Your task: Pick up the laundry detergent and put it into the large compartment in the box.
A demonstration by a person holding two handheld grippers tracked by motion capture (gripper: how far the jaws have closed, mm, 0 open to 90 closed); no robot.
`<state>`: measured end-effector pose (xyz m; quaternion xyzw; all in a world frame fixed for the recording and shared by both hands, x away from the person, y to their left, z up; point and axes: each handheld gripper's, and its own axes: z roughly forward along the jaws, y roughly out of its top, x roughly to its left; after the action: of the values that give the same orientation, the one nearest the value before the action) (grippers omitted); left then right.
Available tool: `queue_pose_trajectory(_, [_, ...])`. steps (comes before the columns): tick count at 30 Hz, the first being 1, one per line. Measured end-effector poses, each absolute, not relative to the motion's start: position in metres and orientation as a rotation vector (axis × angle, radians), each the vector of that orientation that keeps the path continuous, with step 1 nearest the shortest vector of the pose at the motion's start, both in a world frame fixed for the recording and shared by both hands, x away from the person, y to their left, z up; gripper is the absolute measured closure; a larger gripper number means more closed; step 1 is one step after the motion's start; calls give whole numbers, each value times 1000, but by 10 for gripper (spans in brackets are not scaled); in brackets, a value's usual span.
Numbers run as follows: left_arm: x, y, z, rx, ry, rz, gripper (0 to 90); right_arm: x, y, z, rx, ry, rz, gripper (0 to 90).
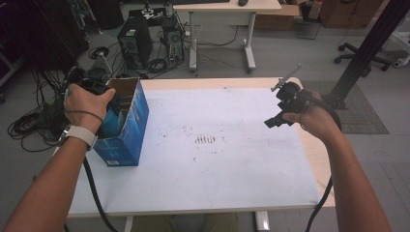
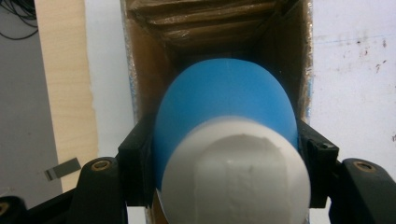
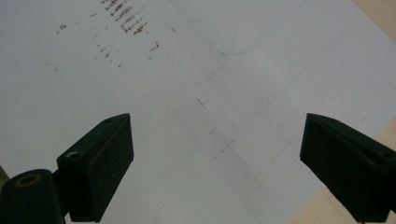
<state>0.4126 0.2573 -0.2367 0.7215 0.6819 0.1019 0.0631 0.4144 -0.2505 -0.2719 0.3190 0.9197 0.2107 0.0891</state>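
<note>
The blue plastic bottle with a white cap sat inside the open blue cardboard box at the table's left, clamped by the left gripper. The right gripper hung over the white tabletop at the right, jaws wide apart, holding nothing.

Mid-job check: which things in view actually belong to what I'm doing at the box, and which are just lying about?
In the job:
- blue bottle with white cap, clamped in the left gripper
- open blue cardboard box, bottle going into it

Lying about:
- right gripper, open over the bare white table mat
- computer tower and cables on the floor
- far desk
</note>
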Motion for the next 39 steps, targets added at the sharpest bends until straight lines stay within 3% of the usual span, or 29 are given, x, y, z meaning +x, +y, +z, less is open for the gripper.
queue_pose_trajectory(39, [416,262,-277,2191,2069,295,372,413,-254,-277,967,2735,630,98])
